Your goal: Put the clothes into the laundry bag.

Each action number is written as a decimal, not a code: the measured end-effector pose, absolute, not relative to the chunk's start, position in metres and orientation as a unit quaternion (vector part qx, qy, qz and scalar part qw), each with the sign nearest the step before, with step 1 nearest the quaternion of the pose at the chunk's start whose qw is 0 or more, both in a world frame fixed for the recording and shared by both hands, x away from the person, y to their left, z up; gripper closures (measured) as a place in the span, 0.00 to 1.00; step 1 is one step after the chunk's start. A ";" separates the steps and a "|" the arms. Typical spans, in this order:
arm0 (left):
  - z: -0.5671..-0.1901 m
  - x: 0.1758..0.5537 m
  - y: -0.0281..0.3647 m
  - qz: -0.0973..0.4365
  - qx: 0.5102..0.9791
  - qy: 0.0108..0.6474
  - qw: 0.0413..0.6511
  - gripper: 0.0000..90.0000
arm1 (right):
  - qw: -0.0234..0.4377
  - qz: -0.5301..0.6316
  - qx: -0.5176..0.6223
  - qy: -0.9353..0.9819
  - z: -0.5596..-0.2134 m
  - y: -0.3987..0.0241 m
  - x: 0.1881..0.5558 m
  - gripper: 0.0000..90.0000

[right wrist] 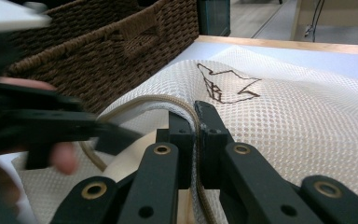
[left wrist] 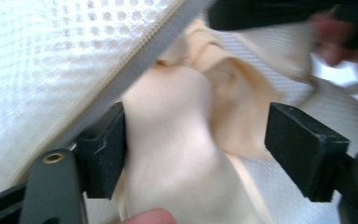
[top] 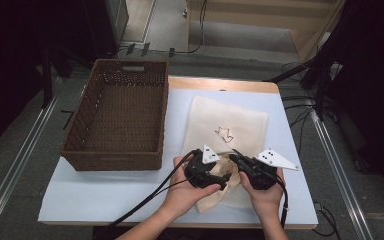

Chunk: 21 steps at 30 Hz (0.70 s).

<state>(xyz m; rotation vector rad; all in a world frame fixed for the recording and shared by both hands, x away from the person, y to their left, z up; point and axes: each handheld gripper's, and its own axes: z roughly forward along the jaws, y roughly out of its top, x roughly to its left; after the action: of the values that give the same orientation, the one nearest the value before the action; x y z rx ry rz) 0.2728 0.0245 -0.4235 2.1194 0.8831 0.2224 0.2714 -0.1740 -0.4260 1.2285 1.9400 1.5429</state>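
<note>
Blurred cream cloth [left wrist: 177,154], mesh bag [right wrist: 279,107] mouth hidden by hands

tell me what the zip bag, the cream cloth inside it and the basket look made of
Bag: white synthetic-looking mesh, dotted with holes, beige zip edge. Cloth: smooth cream fabric, maybe cotton, with soft folds and a slight sheen. Basket: brown woven wicker or rattan, matte.

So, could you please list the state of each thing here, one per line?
Mesh bag: flat on the table, zipper edge lifted open at the near end.
Cream cloth: bunched at the bag's opening, partly inside.
Wicker basket: upright, empty.
Left gripper: open, cloth between the jaws, pads not pressing.
Right gripper: shut on the bag's zipper edge.
</note>
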 end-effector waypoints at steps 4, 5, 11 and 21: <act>-0.444 0.266 0.019 0.086 0.876 0.344 0.326 0.20 | 0.183 0.549 0.439 0.687 -0.426 -0.174 0.272 0.97; -0.453 0.268 0.015 0.092 0.886 0.345 0.294 0.21 | 0.182 0.550 0.439 0.687 -0.426 -0.173 0.272 0.97; -0.454 0.272 0.011 0.098 0.869 0.356 0.330 0.84 | 0.179 0.549 0.429 0.694 -0.425 -0.164 0.269 0.97; -0.440 0.309 -0.003 0.166 0.802 0.396 0.415 0.87 | 0.180 0.561 0.426 0.686 -0.421 -0.170 0.268 0.97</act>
<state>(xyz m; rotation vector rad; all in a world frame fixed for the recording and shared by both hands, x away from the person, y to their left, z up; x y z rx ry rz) 0.3088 -0.0028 -0.4402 2.0161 0.9949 0.4171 0.2683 -0.1700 -0.4213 1.2047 1.9397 1.5850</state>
